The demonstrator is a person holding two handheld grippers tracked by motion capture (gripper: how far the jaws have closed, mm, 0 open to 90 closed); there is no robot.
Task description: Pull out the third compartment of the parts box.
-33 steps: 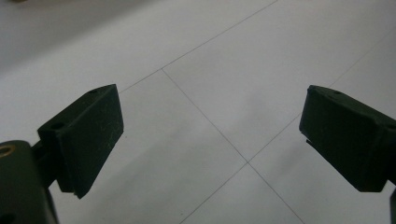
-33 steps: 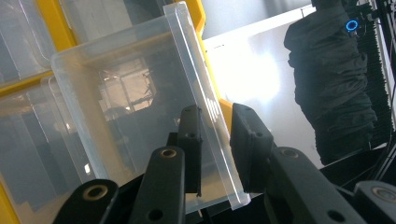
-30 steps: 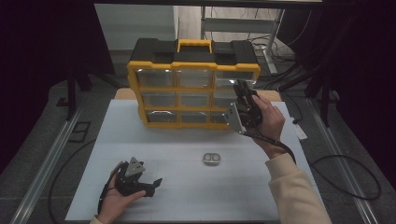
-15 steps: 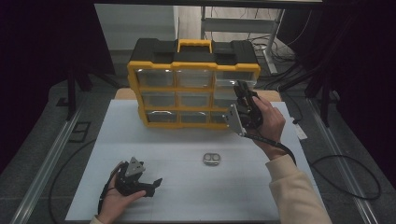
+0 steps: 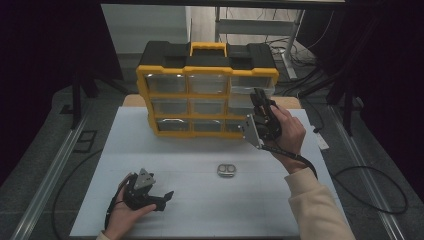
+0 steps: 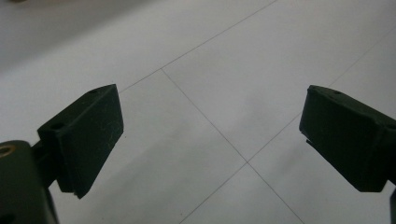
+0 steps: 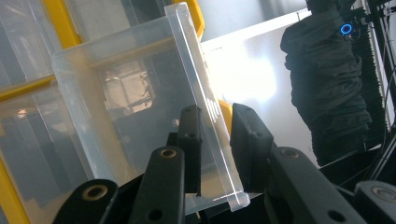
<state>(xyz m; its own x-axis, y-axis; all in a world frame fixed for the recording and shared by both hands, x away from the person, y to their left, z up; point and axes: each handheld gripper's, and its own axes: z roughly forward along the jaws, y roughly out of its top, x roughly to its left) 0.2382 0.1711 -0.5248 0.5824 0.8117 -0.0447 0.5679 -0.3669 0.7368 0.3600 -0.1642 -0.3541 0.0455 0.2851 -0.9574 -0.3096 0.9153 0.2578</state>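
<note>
On the white tabletop (image 5: pixel 200 150), a yellow and black drawer organizer (image 5: pixel 207 90) is being stood upright at the far edge, and its upper right clear drawer (image 7: pixel 140 107) is being held partly pulled out. That drawer's front wall is being clamped between the jaws of the right gripper (image 7: pixel 215 140), with the drawer's lower corner cut off behind the jaw arms. The other drawers' contents are being blurred by glare and cannot be made out; no label or writing can be read. A small metal buckle-like piece (image 5: pixel 226 170), too small to identify, is being left lying mid-table. Near the front left, the left gripper (image 6: pixel 210 140) is being held low over bare table, its jaws spread wide apart.
</note>
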